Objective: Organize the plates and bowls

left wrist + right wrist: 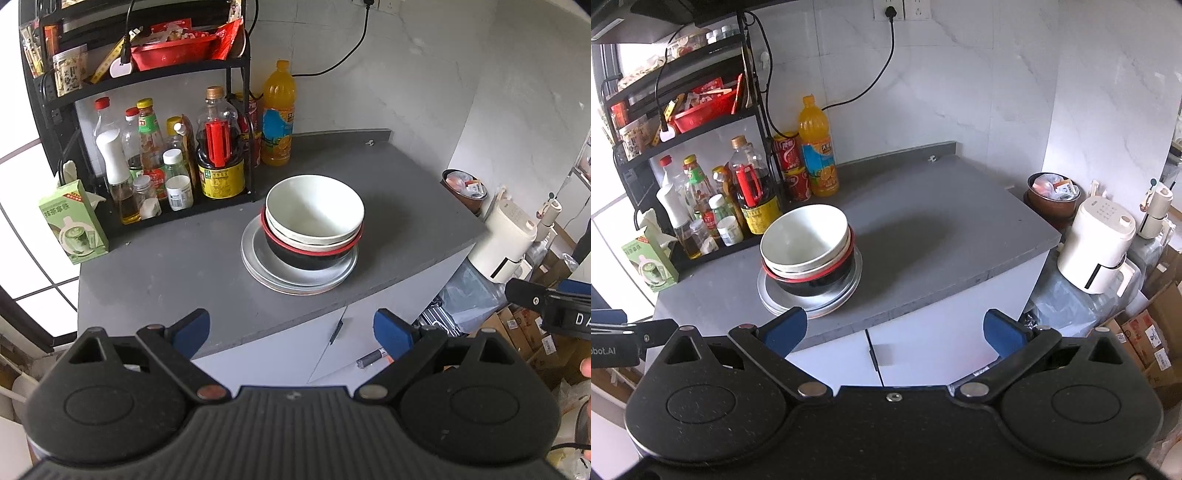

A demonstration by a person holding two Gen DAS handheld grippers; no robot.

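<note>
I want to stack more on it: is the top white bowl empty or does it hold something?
Empty. Both wrist views look into the white bowl, upright on the stack, and show only its bare inside.

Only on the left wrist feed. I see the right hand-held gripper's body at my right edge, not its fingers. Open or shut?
Observer: Open. The right hand-held gripper has its blue pads wide apart with nothing between them.
Operator: Lined up on the dishes?
Observer: Not centred. In its own view the bowl stack sits ahead and to the left, near the left pad. Straight ahead is bare counter.
Operator: There's something red behind the rack post, next to the orange drink. What is it?
Observer: Two red cans, one stacked on the other, right beside the orange drink bottle.
</note>
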